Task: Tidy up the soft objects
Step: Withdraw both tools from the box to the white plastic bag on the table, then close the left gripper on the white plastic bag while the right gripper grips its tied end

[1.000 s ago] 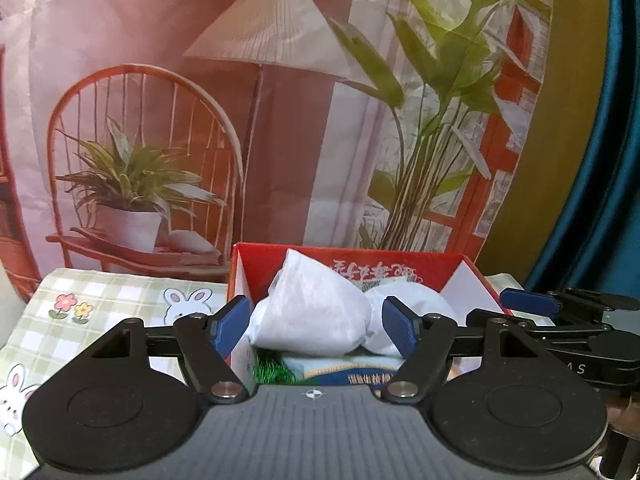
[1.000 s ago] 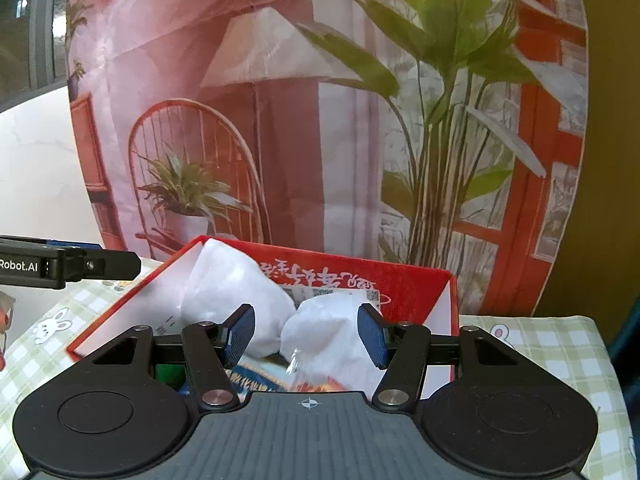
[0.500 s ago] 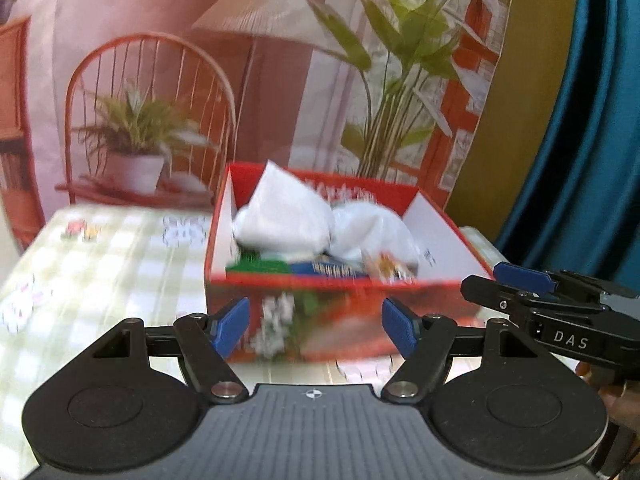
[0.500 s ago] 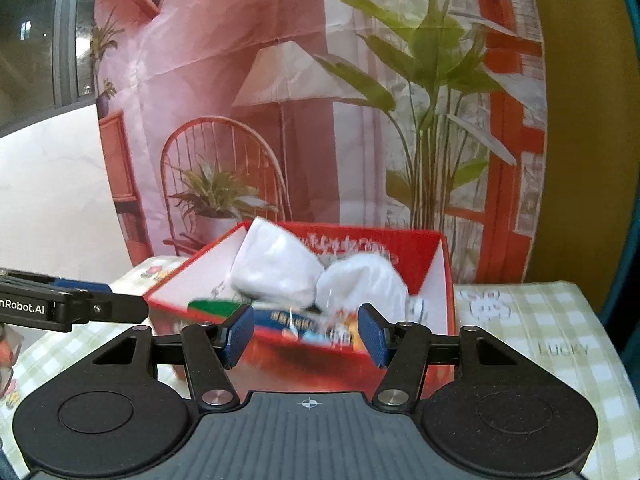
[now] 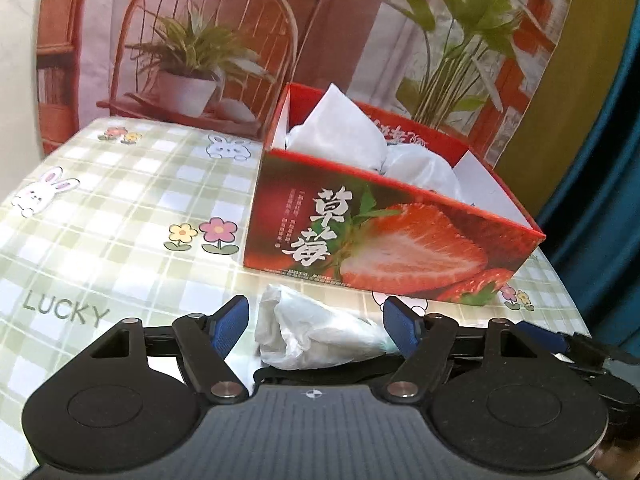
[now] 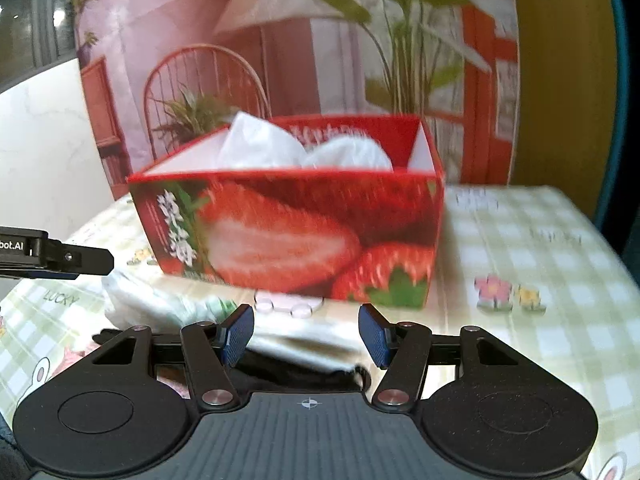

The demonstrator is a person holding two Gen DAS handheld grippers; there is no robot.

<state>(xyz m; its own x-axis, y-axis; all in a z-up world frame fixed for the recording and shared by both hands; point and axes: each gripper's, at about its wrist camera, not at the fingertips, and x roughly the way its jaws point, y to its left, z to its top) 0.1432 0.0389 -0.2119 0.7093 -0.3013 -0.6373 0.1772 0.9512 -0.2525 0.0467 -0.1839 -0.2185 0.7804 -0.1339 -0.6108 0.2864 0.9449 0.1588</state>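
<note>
Tablecloth (image 5: 120, 184), checked green and white with rabbits, flowers and the word LUCKY, covers the whole work surface, and a printed backdrop (image 5: 208, 40) of a chair, a lamp and plants hangs behind it. On the cloth stands the strawberry box (image 5: 384, 240), red, open-topped, the biggest thing in play. Two white soft bundles (image 5: 340, 136) already sit inside it, one peaked and one rounder, both rising above the rim, so part of the sorting looks done.

What is left, as far as I can judge, lies in front of the box. A white plastic-wrapped bundle (image 5: 308, 336) rests on the cloth just beside the box's front wall, and a dark fabric piece (image 6: 304, 372) lies nearer still, partly hidden under the right gripper's body and partly under something pale. Both seem to belong in the box.

The left gripper (image 5: 316, 320) has its jaws spread wide, one blue pad on either side of the wrapped bundle but not pressing it; nothing is held. The right gripper (image 6: 306, 334) stands about half open and empty too, above the dark fabric, with no contact that I can make out, the view being blurred.

Little stands in the way: the box's front wall must be cleared when lifting, the box is fairly full, and the two grippers work close together.
</note>
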